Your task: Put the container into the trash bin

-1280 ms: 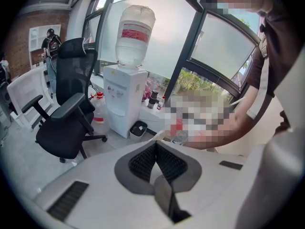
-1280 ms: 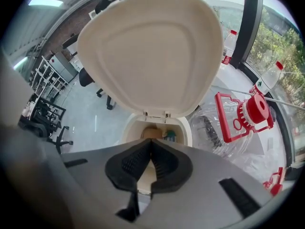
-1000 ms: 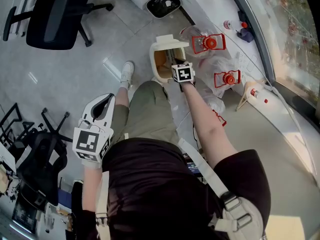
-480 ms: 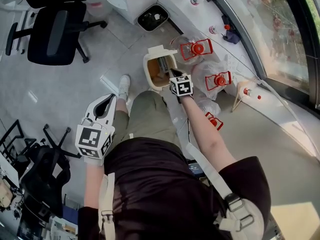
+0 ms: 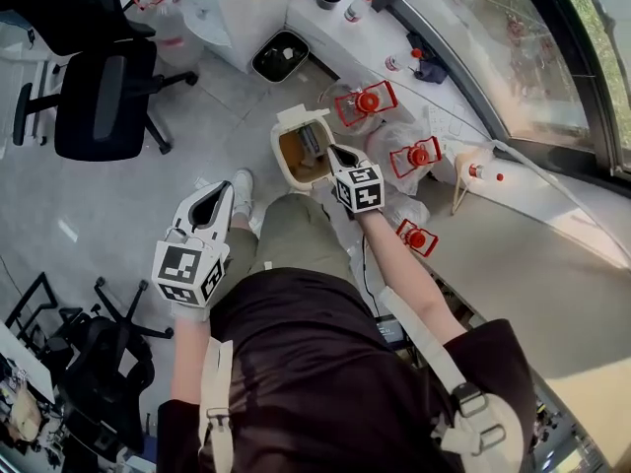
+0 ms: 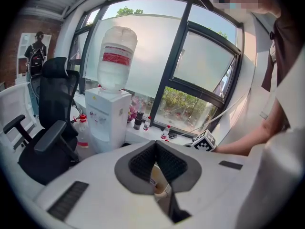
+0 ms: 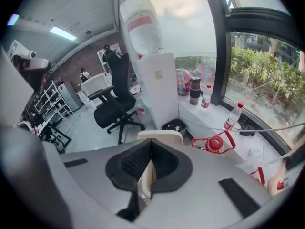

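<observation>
Cream plastic with its lid thrown back, the trash bin (image 5: pixel 279 161) stands on the floor just ahead of the person's feet. Down in its brown inside lies a pale greyish thing that I take for the container (image 5: pixel 310 142), though it is too small to be sure of.

The right tool (image 5: pixel 333 150) hangs at the bin's near rim, over the edge rather than deep in the mouth. Its own view shows the jaws drawn together at the tips with nothing gripped. Only the cream wall of the bin shows through the slit below them. The left tool (image 5: pixel 219 187) is held well off to the side by the person's left leg. Its jaws are likewise closed and empty, and it points roughly toward the bin.

From where I stand the drop looks made and the task is at its end, if that pale thing is indeed the container. What is left, I'd judge, is to lift the right tool up and back, clear of the rim, without catching the raised lid. The red-capped water bottles (image 5: pixel 367 101) crowd just beside the bin on that side, so the arm should come straight back rather than swing wide.
</observation>
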`<action>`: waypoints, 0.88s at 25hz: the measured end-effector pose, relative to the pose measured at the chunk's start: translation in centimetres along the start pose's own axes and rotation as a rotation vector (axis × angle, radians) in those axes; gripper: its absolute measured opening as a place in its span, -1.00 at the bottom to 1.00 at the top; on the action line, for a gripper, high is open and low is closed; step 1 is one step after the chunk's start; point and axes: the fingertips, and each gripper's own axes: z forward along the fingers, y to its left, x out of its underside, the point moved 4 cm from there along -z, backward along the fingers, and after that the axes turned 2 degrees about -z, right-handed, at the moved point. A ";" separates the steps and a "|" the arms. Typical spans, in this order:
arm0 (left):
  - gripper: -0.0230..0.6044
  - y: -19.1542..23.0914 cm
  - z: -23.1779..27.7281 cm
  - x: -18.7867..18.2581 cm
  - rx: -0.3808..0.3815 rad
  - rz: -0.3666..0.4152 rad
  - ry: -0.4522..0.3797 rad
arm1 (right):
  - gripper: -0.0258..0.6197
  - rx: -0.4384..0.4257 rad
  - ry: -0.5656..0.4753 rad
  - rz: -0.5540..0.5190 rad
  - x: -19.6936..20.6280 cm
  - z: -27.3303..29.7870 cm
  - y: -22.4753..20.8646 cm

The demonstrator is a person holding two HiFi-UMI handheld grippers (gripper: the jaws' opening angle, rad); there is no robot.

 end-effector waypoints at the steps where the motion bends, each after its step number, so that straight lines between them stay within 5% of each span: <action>1: -0.90 -0.2 0.0 -0.4 0.010 0.004 -0.006 | -0.87 0.003 -0.018 0.002 -0.6 -0.9 0.1; 22: -0.90 -3.5 1.7 -8.9 0.213 0.123 -0.106 | -0.87 0.096 -0.391 0.001 -11.8 -18.0 2.5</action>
